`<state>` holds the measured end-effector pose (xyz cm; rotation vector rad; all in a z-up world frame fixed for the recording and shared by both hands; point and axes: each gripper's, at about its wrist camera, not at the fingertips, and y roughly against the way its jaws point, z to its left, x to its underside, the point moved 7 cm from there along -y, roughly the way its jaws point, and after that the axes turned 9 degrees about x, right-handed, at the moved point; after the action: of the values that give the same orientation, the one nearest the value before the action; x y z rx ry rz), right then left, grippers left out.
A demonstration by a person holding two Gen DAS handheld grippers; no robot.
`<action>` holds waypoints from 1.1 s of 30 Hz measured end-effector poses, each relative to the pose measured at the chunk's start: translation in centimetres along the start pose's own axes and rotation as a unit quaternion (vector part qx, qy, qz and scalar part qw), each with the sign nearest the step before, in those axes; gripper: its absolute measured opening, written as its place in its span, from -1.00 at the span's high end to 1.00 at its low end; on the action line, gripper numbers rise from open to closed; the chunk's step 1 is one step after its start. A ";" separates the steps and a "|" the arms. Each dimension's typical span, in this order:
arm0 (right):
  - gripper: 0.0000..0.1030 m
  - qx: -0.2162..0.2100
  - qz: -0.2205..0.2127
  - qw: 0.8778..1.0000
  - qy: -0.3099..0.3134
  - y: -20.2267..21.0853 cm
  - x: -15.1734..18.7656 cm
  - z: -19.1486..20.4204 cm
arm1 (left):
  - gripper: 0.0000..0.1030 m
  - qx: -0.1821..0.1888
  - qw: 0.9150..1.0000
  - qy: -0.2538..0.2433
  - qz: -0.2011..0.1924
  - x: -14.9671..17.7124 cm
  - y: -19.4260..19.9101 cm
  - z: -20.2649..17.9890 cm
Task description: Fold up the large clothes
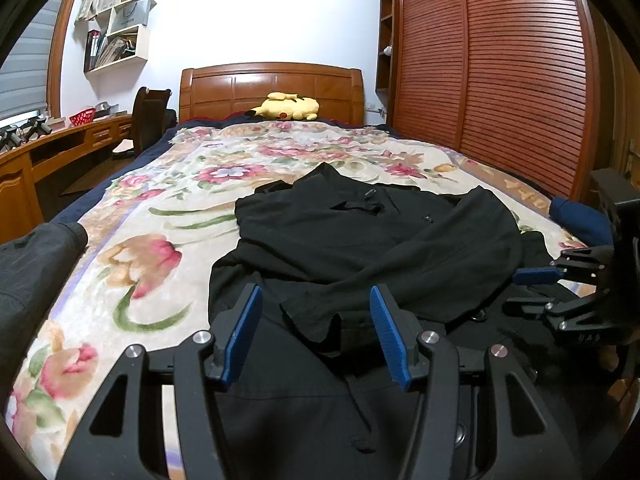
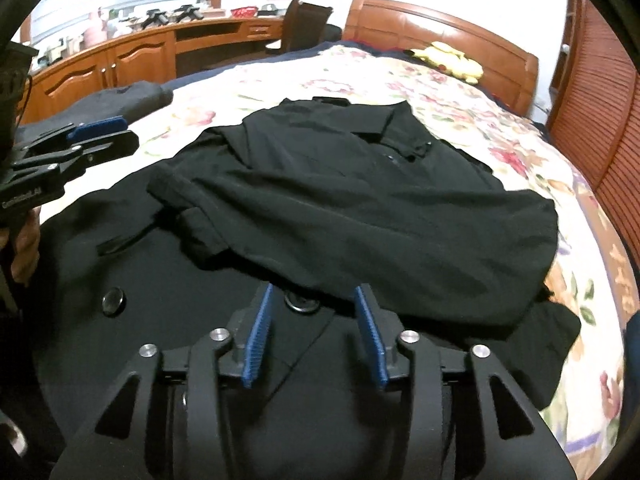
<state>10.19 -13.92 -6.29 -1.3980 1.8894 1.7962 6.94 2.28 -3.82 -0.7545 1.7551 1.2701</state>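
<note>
A large black coat [image 1: 360, 248] lies spread on the floral bedspread [image 1: 168, 208], collar toward the headboard, with both sleeves folded across its front. It also fills the right wrist view [image 2: 360, 200], where two round buttons [image 2: 113, 299] show near its lower front. My left gripper [image 1: 316, 300] is open and empty, hovering over the coat's near hem on the left. My right gripper [image 2: 314, 300] is open and empty over the lower front near a button. Each gripper shows at the edge of the other's view: the right one [image 1: 532, 284] and the left one [image 2: 108, 132].
A dark grey folded garment [image 1: 36, 256] lies at the bed's left edge. A yellow plush toy [image 1: 288, 106] sits by the wooden headboard [image 1: 272, 84]. A slatted wardrobe [image 1: 500, 80] stands right of the bed, a desk [image 1: 60, 148] and chair [image 1: 148, 116] left.
</note>
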 end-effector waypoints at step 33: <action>0.00 0.050 0.049 0.988 -0.140 -3.4 6.1 -9.9 | -0.07 -0.017 0.997 0.003 0.078 2.7 -3.4 0.7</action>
<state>13.79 -24.82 -10.32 -0.9768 1.8960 1.8036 8.65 1.90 -7.86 -0.6506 1.8307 1.4045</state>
